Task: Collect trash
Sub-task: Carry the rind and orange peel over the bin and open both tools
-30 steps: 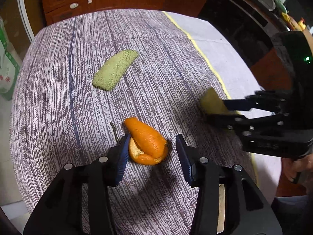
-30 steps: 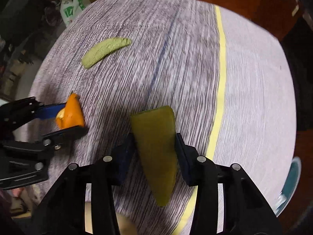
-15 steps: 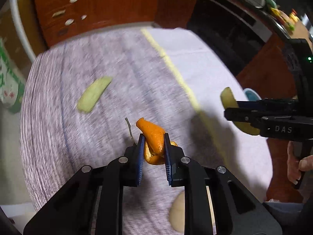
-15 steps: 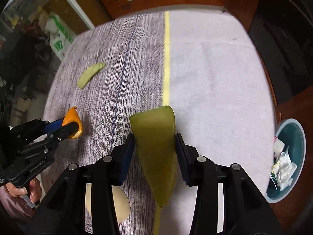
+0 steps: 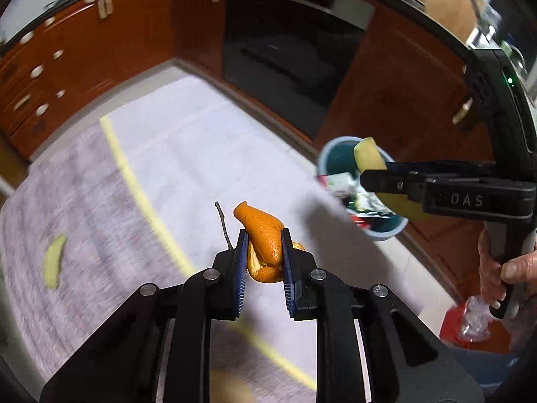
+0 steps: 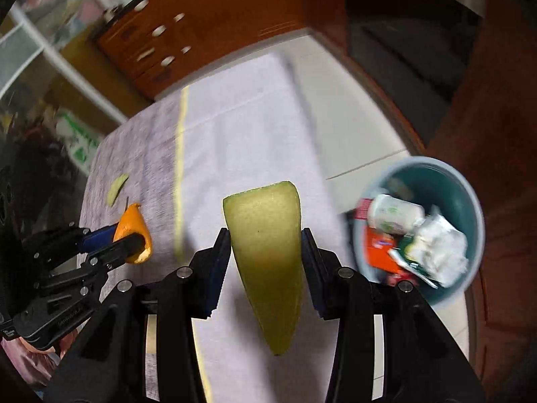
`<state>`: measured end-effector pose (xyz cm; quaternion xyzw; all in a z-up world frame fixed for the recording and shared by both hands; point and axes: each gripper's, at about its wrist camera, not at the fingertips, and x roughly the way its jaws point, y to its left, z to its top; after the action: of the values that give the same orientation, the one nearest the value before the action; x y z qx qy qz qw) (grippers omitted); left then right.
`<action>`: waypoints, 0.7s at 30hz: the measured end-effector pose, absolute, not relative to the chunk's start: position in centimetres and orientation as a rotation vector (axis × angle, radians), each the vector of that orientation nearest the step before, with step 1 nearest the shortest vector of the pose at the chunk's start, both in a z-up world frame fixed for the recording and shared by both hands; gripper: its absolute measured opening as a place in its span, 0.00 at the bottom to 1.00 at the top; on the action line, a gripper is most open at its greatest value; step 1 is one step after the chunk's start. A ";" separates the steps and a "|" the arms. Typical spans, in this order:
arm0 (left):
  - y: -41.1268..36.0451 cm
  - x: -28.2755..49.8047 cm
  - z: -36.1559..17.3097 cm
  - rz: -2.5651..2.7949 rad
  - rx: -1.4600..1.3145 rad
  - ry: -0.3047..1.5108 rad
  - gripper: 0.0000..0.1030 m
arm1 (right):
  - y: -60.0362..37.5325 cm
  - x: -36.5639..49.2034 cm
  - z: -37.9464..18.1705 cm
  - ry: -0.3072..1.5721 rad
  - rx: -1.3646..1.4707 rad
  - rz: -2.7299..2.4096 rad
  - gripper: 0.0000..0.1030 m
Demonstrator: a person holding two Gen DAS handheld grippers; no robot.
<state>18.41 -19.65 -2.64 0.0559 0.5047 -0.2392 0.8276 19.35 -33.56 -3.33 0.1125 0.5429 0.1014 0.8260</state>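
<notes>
Room: kitchen with red-brown cabinets (image 5: 84, 60); cloth-covered table (image 5: 188, 154).
Left gripper (image 5: 262, 252): clamped on curled orange peel (image 5: 263, 235), light, pliable; mid-fold grip suits.
Right gripper (image 6: 266, 252): pinching stiff green rind (image 6: 268, 245), near the table's far edge.
Bin (image 6: 463, 198): beyond the table edge, holding wrappers.
Left behind: green peel (image 5: 53, 262) near the opposite table edge.

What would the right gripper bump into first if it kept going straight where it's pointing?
Probably the table's pale cloth. The right gripper, shut on the green peel, aims there; the bin sits off to its right. Depth is uncertain.
</notes>
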 end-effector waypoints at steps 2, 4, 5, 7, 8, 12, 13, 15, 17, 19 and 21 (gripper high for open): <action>-21.8 18.9 -2.7 -0.533 0.135 1.079 0.19 | -36.2 19.0 -3.4 1.142 0.273 0.181 0.39; -24.4 19.3 -2.9 -0.562 0.155 1.089 0.19 | -38.9 18.8 -3.7 1.134 0.307 0.148 0.39; -25.2 19.3 -3.0 -0.571 0.163 1.093 0.19 | -40.0 18.7 -3.9 1.131 0.322 0.135 0.39; -27.4 19.7 -3.4 -0.598 0.182 1.105 0.19 | -42.0 18.5 -4.4 1.128 0.355 0.109 0.39; -28.3 19.9 -3.6 -0.610 0.189 1.112 0.19 | -43.0 18.4 -4.7 1.128 0.371 0.097 0.39; -32.4 20.6 -4.7 -0.661 0.222 1.138 0.19 | -46.6 18.0 -6.2 1.139 0.431 0.040 0.39; -33.4 20.8 -5.1 -0.674 0.228 1.145 0.19 | -47.5 17.8 -6.6 1.145 0.444 0.024 0.39; -35.1 21.0 -5.8 -0.697 0.237 1.159 0.19 | -48.8 17.6 -7.6 1.158 0.462 0.001 0.39; -36.4 21.2 -6.5 -0.718 0.246 1.175 0.19 | -50.0 17.4 -8.5 1.175 0.480 -0.022 0.39; -37.3 21.5 -7.2 -0.732 0.254 1.186 0.19 | -50.9 17.4 -9.3 1.187 0.493 -0.035 0.39; -38.1 21.9 -8.1 -0.743 0.258 1.203 0.19 | -51.4 17.4 -9.8 1.196 0.501 -0.045 0.39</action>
<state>21.85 -38.14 -8.10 0.1181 0.5510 -0.3405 0.7527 17.39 -51.39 -9.81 0.2331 0.5568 -0.0207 0.7970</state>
